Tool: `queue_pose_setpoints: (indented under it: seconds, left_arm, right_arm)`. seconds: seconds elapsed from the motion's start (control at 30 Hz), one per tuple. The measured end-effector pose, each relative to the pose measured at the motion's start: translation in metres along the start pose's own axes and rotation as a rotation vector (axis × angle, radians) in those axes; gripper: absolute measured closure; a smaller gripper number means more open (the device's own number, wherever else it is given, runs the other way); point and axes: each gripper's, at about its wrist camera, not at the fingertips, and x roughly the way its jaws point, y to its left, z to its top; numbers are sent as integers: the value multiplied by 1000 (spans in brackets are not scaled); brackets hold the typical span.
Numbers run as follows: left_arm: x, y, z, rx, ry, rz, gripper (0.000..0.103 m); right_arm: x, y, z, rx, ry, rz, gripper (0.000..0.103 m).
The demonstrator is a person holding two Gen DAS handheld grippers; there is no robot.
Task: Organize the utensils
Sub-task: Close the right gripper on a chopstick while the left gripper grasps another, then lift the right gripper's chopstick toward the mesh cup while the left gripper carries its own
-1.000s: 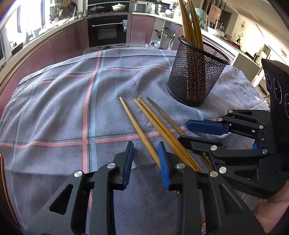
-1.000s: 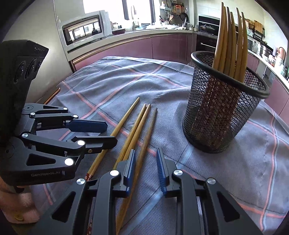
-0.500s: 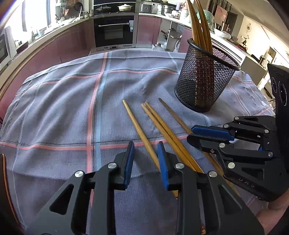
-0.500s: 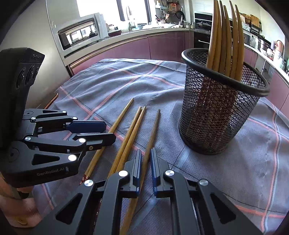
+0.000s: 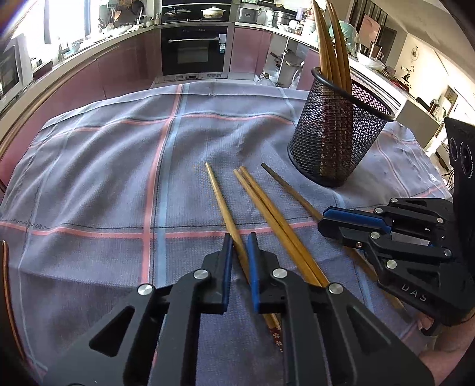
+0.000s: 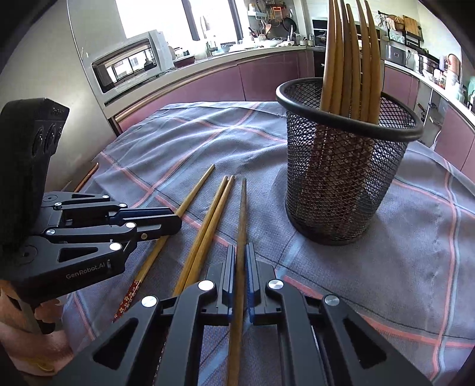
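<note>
Both grippers clamped on chopsticks, mine.
Left gripper [image 5: 239,252] just closed on leftmost light wooden chopstick [image 5: 221,205]; right gripper [image 6: 240,267] pinches darker wooden chopstick [image 6: 241,213], near black mesh cup [image 6: 344,178] on plaid cloth [image 5: 104,178].

home kitchen, built-in oven [image 5: 195,50], pots on hob [image 5: 210,12], mauve cabinets [image 6: 267,77], microwave [image 6: 130,65], cluttered counters [image 6: 261,44]

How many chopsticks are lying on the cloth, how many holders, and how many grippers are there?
Loose chopsticks on the cloth: 4
Mesh holder: 1
Hand-held grippers, left hand-held gripper and right hand-held gripper: 2
Total: 7
</note>
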Motion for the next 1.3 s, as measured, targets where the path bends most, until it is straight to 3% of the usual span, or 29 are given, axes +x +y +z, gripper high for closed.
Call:
queue_pose_setpoints:
  seconds: [0.77,1.3]
  left_arm:
    - [-5,8,-1,-20,-3,4,95]
    - [-55,1,11,-11,-117,-54,96]
  right_arm:
    - [-24,-8,-5,32,-57,60,98]
    - [-68,-8,7,36,-193,89,98]
